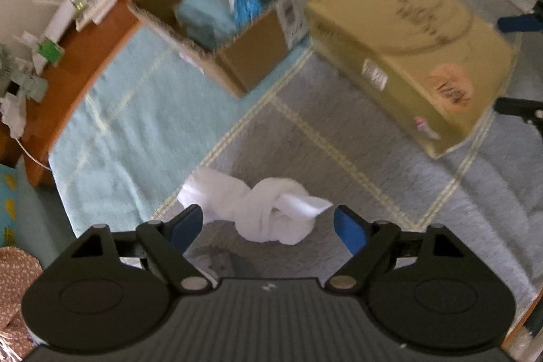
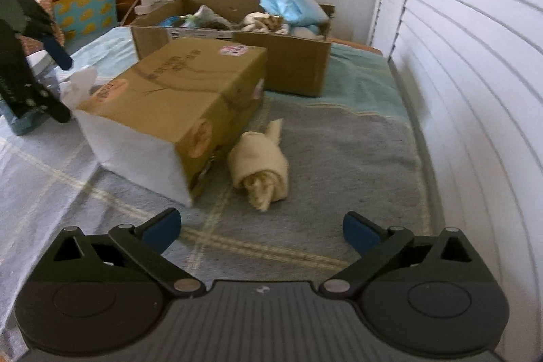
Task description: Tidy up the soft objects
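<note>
Although printing and several stickers showed on the yellow-brown closed box (image 2: 176, 97), none of that writing could be read; the same went for the pale label on the open cardboard box (image 2: 237, 46) behind it. A knotted white sock (image 1: 268, 212) lay on the grey part of the checked blanket (image 1: 322, 138), tied into a loose knot with one flat end sticking out, and it sat between the blue pads of the left gripper (image 1: 268, 224), whose jaws stood apart without pressing it. On the other side of the closed box, just beside it, a cream sock bundle (image 2: 259, 163) lay rolled up, fuzzy lining showing at its near end. The right gripper (image 2: 261, 228) hung short of that roll, jaws spread wide and holding nothing. More soft things, blue and cream, filled the open box.
</note>
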A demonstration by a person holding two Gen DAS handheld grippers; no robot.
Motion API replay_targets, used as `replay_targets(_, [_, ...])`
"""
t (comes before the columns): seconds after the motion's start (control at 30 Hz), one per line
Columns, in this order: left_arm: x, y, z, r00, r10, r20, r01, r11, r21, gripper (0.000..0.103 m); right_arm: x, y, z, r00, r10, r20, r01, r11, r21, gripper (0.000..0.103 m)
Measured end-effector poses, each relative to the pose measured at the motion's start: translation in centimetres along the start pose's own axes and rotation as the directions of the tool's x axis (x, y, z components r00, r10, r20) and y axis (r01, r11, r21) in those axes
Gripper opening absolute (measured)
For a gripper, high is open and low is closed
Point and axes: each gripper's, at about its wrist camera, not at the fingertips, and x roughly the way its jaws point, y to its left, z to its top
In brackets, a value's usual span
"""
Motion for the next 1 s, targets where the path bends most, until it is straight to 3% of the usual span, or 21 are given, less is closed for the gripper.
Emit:
replay_targets(0.13, [1.1,0.4,0.5,0.999,-0.031,-0.044,0.030,1.000,-0.008,0.085,0.0,0.0,0.0,1.000,0.007,0.008,-0.007,1.000,-0.008,0.103])
replay_targets(0.3, [1.2,0.7,1.0,0.995,-0.090,-0.037,0.089,0.995,-0.038,0.081,-0.1,0.0,-0.1,1.000,0.009,0.019,-0.009,1.000,-0.009,0.103])
replay_targets(0.5, [0.3,-0.3,0.9,0.995,-0.097,0.006,0.097,0.995,-0.011,0.062,-0.2,0.1,-0.4,0.999,0.004,0.032,-0.004,1.000,-0.003,0.103])
replay_targets(0.53, [0.2,-0.4,0.8,0.996,-0.086,0.014,0.086,0.996,-0.011,0.054,-0.2,0.1,-0.5,0.999,0.003,0.035,-0.003,1.000,-0.001,0.103])
replay_targets(0.7, [-1.0,0.1,0.3,0.993,-0.100,0.069,0.104,0.993,-0.059,0.053,-0.3,0.2,-0.8,0.999,-0.008,0.050,0.008,1.000,0.008,0.103])
replay_targets(1.0, [-4.6,-1.4,-1.4,0.979,-0.121,0.164,0.129,0.991,-0.038,0.053,-0.6,0.4,-0.2,1.000,-0.026,-0.009,0.026,1.000,-0.002,0.103])
